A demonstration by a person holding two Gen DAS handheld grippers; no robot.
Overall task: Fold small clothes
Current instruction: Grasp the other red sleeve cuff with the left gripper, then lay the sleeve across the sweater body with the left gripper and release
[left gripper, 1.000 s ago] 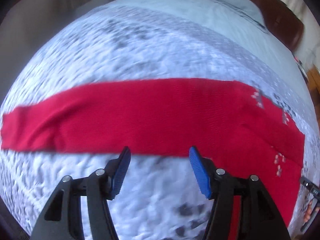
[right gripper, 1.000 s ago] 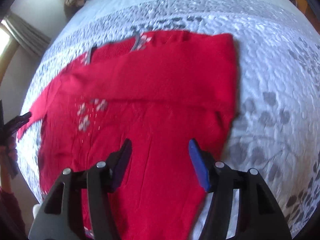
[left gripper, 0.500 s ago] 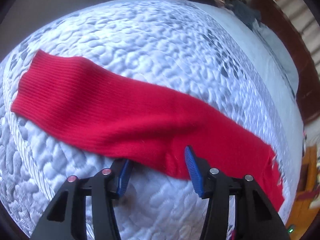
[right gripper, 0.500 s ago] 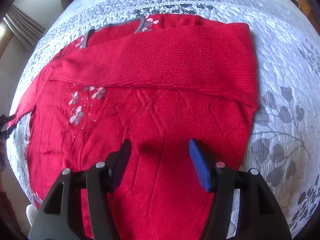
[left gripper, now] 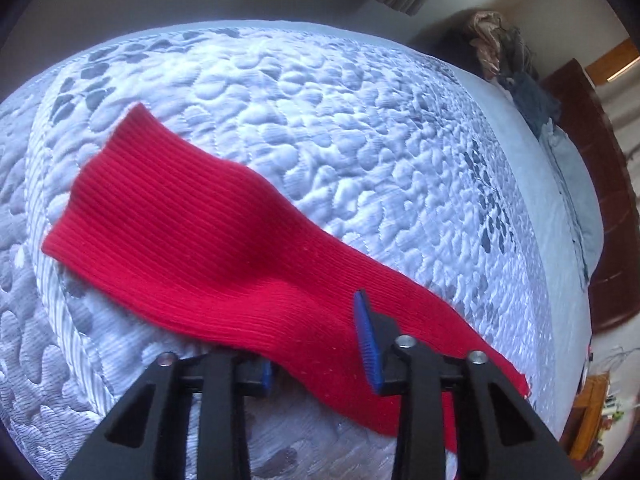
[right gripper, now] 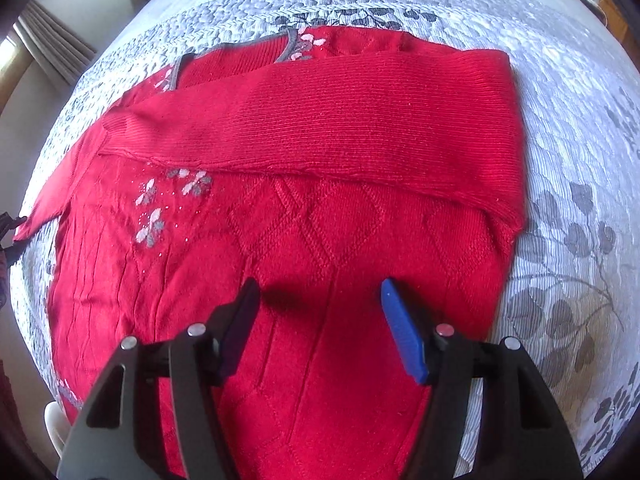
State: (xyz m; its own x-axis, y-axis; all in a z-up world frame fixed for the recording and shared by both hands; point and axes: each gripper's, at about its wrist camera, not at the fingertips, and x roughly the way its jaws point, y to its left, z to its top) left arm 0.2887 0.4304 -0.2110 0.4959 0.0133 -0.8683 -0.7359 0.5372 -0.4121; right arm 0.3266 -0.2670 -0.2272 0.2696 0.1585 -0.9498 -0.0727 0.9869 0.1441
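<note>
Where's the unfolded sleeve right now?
In the left wrist view the red sleeve lies stretched across the quilted bedspread, its near edge between the left gripper jaws, which have just been closing.

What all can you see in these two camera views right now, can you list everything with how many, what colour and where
sweater: one, red with grey and white flower motifs, spread flat on the bed, one sleeve folded across the chest
outstretched sleeve: one, red ribbed knit, lying out over the quilt, a ridge bunched up in it
quilt: one, pale blue-white with grey leaf print, covering the bed
headboard: one, dark brown wood, far end of the bed
clothes pile: one heap, brownish and dark blue, by the headboard
curtain: one, beige, far left
left gripper: black with blue fingers, jaws have just been closing around the outstretched sleeve
right gripper: black with blue fingers, open over the sweater's body
</note>
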